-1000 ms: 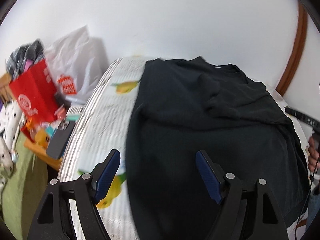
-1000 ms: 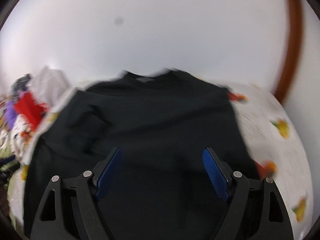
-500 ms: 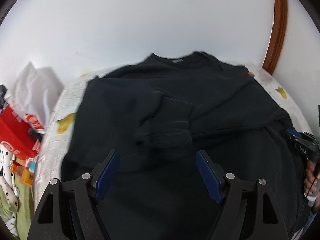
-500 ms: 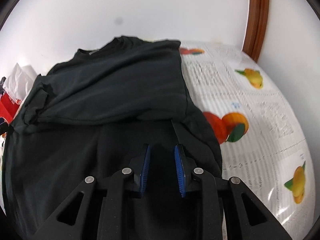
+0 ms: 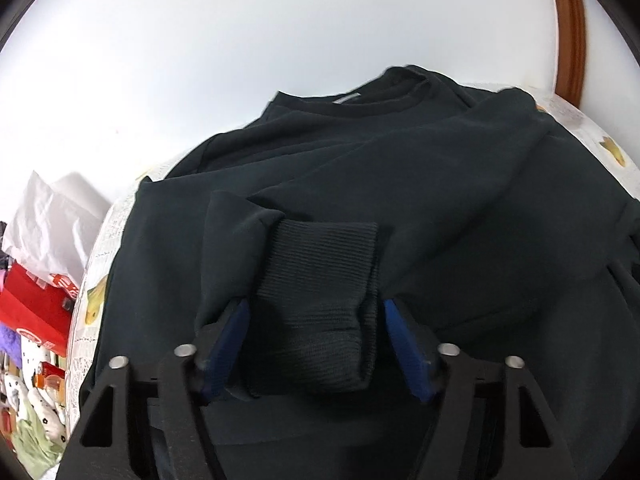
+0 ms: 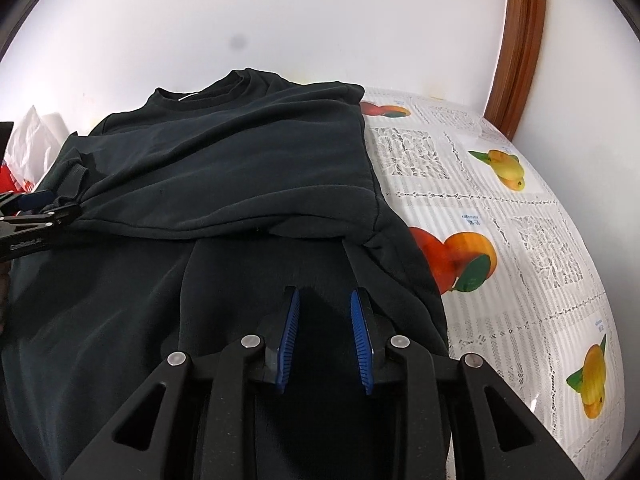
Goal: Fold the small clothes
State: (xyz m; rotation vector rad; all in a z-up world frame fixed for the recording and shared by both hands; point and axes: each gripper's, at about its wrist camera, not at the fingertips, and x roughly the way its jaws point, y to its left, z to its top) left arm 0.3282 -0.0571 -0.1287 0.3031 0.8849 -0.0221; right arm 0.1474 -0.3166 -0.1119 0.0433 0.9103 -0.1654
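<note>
A black sweatshirt (image 5: 460,200) lies on a fruit-print tablecloth (image 6: 500,220), collar toward the wall, with one sleeve folded across its chest. The sleeve's ribbed cuff (image 5: 320,264) fills the gap in my left gripper (image 5: 316,306). The jaws are closing and both blue pads touch the bunched cuff. In the right wrist view the left gripper (image 6: 44,208) shows at the sweatshirt's (image 6: 240,160) left edge. My right gripper (image 6: 325,294) stands narrow over the lower right part of the body, pinching a ridge of black fabric between its pads.
A white wall stands behind the table, with a brown wooden frame (image 6: 520,40) at the right. Off the table's left edge sit a red bag (image 5: 32,308), a white plastic bag (image 5: 48,224) and small clutter (image 5: 24,400). Bare tablecloth lies right of the sweatshirt.
My left gripper swept from the table's left side across the sweatshirt, sank onto the cuff and narrowed around it. My right gripper dropped to the lower right fabric, closed, then held still.
</note>
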